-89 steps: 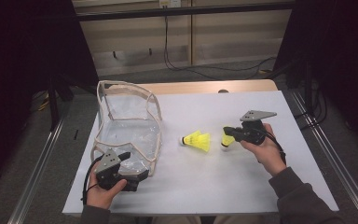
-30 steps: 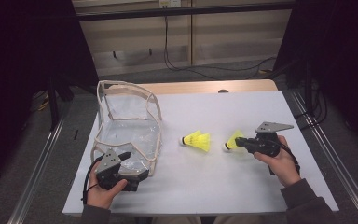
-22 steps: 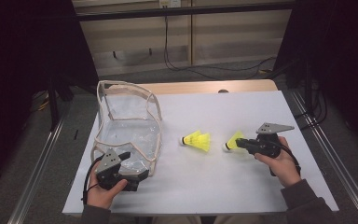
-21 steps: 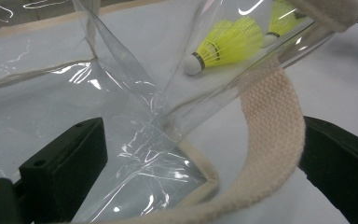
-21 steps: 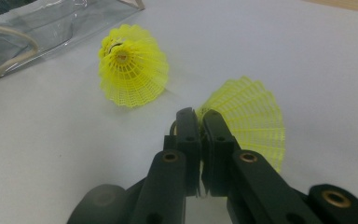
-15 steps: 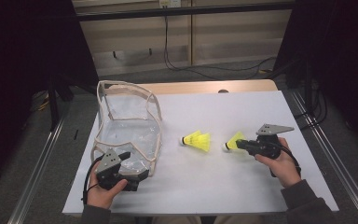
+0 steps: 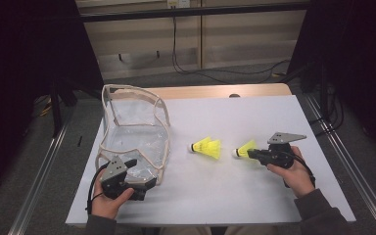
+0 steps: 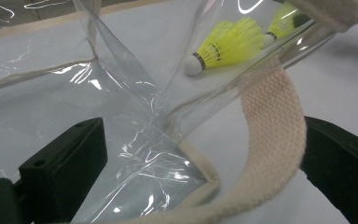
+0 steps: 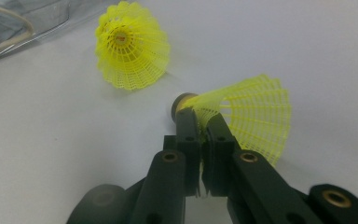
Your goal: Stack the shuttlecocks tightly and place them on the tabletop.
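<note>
My right gripper (image 7: 252, 152) (image 9: 200, 122) is shut on the mesh skirt of a yellow shuttlecock (image 7: 245, 148) (image 9: 256, 112), close behind its dark-banded cork, just above the white table (image 7: 254, 200). A second yellow shuttlecock (image 7: 208, 147) (image 9: 133, 46) lies loose to its left. A clear plastic bag (image 7: 134, 132) (image 8: 98, 107) with cream webbing trim stands at the table's left. My left gripper (image 7: 139, 174) (image 8: 203, 133) sits at the bag's near corner, jaws wide apart, with the plastic and a cream strap (image 8: 272, 116) lying between them. Both shuttlecocks show through the bag in the left gripper view.
A wooden strip (image 7: 210, 91) runs along the table's far edge. Metal rails (image 7: 342, 147) flank both sides. Cables (image 7: 186, 63) lie on the floor beyond. Open tabletop stretches behind and in front of the shuttlecocks.
Since three seconds ago my right gripper has shifted right and toward the near edge with the shuttlecock in its jaws. Over the last second nothing visibly moved.
</note>
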